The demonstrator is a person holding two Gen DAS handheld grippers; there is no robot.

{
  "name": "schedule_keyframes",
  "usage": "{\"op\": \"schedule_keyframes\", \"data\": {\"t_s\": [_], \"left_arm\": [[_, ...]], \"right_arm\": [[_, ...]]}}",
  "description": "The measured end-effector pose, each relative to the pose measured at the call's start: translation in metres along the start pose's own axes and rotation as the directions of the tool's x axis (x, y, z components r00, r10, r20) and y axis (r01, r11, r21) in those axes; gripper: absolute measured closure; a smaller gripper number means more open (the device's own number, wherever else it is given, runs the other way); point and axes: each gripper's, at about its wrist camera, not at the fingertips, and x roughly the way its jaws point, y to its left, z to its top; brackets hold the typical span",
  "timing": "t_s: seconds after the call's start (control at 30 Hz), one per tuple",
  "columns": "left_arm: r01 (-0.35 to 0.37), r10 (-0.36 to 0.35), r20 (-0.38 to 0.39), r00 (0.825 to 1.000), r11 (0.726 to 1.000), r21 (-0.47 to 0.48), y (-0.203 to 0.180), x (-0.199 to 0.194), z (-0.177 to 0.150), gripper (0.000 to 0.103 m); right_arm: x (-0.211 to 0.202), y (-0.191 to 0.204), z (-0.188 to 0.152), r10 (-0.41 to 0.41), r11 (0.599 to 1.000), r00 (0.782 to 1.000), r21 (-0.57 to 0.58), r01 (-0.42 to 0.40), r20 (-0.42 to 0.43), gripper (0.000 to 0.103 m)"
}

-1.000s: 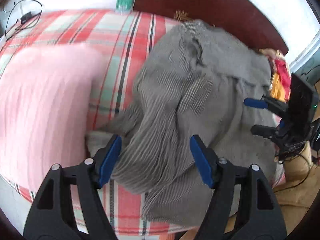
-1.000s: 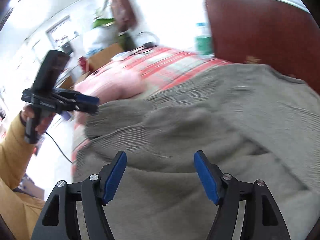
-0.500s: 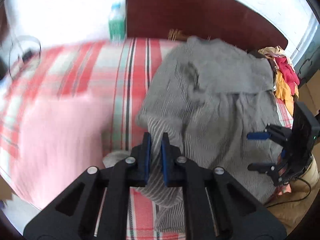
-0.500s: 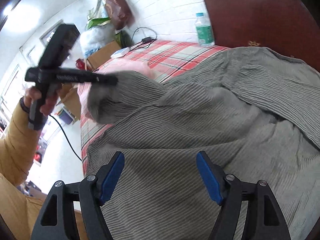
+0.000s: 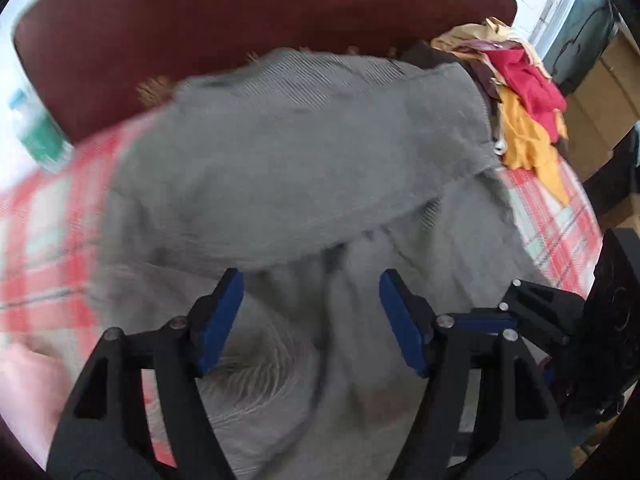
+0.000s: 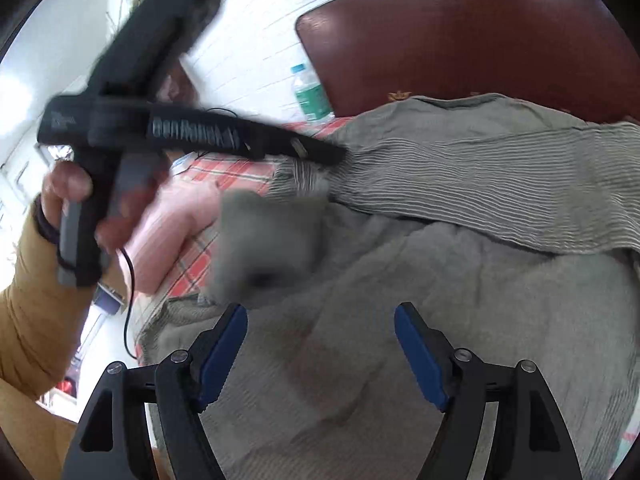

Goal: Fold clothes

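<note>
Left tool (image 5: pixel 310 320) just opened, empty, over grey garment (image 5: pixel 304 160); right tool (image 6: pixel 320 354) released; folded sleeve runs crosswise ahead, left nearer.

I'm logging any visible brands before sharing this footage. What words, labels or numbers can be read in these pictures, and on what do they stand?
No text reads for certain.
Side of the left claw: raised lettering, motion-blurred; perhaps "DenDenokAs", unreliable.
Rear of that claw's body: small pale print, too blurred to read.
Green label on the water bottle: too small and blurred to read.
Grey striped garment, plaid bedsheet, clothes pile: no text visible.
</note>
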Motion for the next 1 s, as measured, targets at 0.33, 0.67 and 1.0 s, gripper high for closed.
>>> {"op": "schedule_keyframes", "data": {"t_s": [0.33, 0.67, 1.0], "left_arm": [[0.123, -0.038, 0.312, 0.949, 0.959, -0.256, 0.089, -0.105, -0.071, 0.021], [0.118, -0.048, 0.167, 0.985, 0.890, -0.440, 0.143, -0.070, -0.168, 0.021], [0.174, -0.102, 0.187, 0.977, 0.887, -0.428, 0.136, -0.066, -0.179, 0.021]], "right_arm": [[0.006, 0.018, 0.004, -0.024, 0.994, 1.000, -0.108, 0.023, -0.007, 0.025], [0.065, 0.107, 0.029, -0.106, 0.869, 0.993, -0.482, 0.114, 0.044, 0.025], [0.105, 0.078, 0.071, -0.030, 0.907, 0.987, -0.419, -0.040, -0.160, 0.094]]}}
